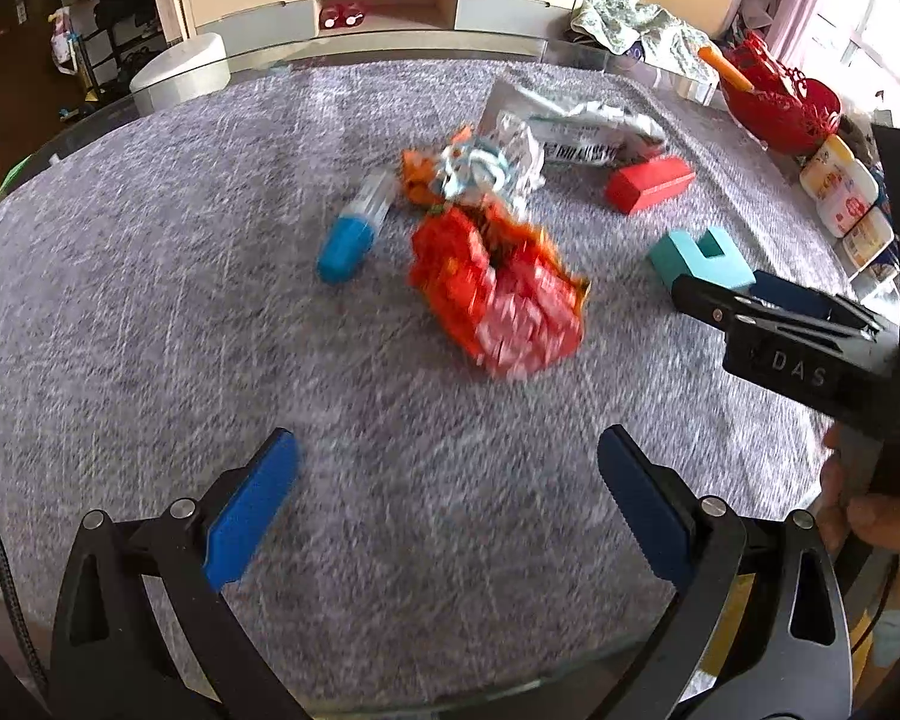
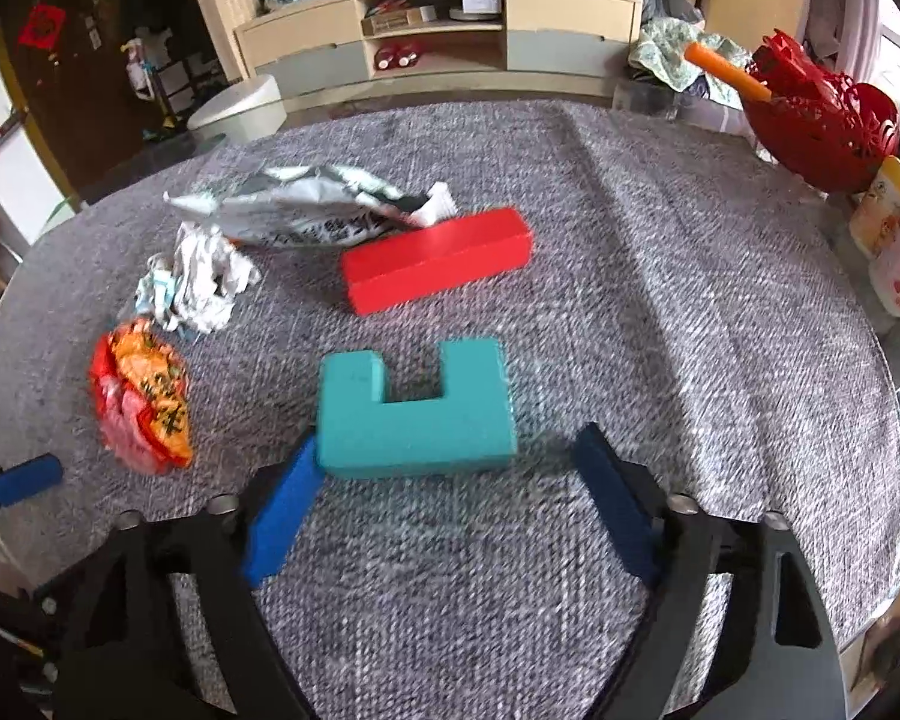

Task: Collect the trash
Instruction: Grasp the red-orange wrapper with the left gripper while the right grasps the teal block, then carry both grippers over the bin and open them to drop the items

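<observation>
A crumpled red-orange snack wrapper (image 1: 501, 294) lies mid-table, also in the right wrist view (image 2: 141, 393). Behind it lie crumpled white paper (image 1: 498, 165) (image 2: 201, 285) and a silver foil bag (image 1: 576, 123) (image 2: 306, 207). My left gripper (image 1: 447, 510) is open and empty, a short way in front of the red wrapper. My right gripper (image 2: 444, 510) is open and empty, its left finger against a teal U-shaped block (image 2: 417, 408); it also shows in the left wrist view (image 1: 750, 306).
A red block (image 2: 435, 258) (image 1: 648, 183), a blue-capped tube (image 1: 354, 234), the teal block (image 1: 699, 258), a red basket (image 2: 822, 120) and bottles (image 2: 894, 240) at the right edge. The grey cloth (image 2: 660, 312) covers a round glass table.
</observation>
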Available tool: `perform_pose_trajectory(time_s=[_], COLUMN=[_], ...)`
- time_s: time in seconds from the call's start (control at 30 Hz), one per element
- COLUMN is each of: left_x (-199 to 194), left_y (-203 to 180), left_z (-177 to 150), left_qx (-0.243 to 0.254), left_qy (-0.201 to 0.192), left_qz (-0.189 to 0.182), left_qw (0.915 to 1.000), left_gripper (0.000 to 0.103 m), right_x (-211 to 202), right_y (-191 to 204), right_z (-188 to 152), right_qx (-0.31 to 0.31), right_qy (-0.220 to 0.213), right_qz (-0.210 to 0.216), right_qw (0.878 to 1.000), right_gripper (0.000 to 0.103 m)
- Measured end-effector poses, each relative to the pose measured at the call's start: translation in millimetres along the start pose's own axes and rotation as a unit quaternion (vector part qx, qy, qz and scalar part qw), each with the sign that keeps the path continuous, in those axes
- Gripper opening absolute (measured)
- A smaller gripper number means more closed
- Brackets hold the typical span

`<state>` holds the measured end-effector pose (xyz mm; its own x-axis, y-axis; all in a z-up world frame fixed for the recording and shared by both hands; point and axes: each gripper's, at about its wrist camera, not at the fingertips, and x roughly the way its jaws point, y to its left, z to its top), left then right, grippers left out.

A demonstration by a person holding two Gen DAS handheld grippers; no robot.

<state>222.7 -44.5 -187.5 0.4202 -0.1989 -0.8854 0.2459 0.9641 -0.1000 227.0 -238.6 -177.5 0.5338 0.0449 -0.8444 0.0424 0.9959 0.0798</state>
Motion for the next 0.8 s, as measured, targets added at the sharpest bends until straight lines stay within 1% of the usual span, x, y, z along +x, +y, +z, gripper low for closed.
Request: perform_pose_trajectory(time_s=[0.03, 0.13, 0.27, 0.4, 0.47, 0.5, 0.53, 0.67, 0.8], left_x=[2, 9, 17, 24, 27, 29, 30, 29, 19], left_y=[-1, -7, -14, -14, -17, -17, -18, -18, -16], left_z=[4, 16, 30, 42, 48, 50, 51, 52, 39], left_qx=[0.0, 0.002, 0.008, 0.003, 0.003, 0.004, 0.005, 0.01, 0.011], left_qy=[-0.001, -0.004, -0.009, -0.012, -0.011, -0.01, -0.009, -0.009, -0.007], left_qz=[-0.002, -0.008, -0.012, -0.012, -0.011, -0.01, -0.008, -0.007, -0.014], left_qw=[1.0, 1.0, 0.9999, 0.9999, 0.9999, 0.9999, 0.9999, 0.9999, 0.9998], left_gripper=[0.095, 0.094, 0.093, 0.084, 0.075, 0.066, 0.063, 0.058, 0.054], right_x=[1, 3, 3, 2, 2, 3, 3, -2, -9], right_y=[-4, -17, -20, -22, -21, -21, -22, -19, -14], right_z=[3, 8, 10, 10, 10, 11, 11, 5, -4], right_qx=[0.004, 0.014, 0.004, -0.001, -0.001, -0.001, -0.001, -0.003, 0.001], right_qy=[-0.001, -0.001, 0.003, 0.006, 0.008, 0.008, 0.01, 0.015, 0.023], right_qz=[-0.001, -0.002, 0.003, 0.007, 0.009, 0.01, 0.011, 0.022, 0.036], right_qw=[1.0, 1.0, 1.0, 1.0, 1.0, 1.0, 1.0, 1.0, 0.999], right_gripper=[0.061, 0.062, 0.062, 0.062, 0.062, 0.062, 0.062, 0.062, 0.062])
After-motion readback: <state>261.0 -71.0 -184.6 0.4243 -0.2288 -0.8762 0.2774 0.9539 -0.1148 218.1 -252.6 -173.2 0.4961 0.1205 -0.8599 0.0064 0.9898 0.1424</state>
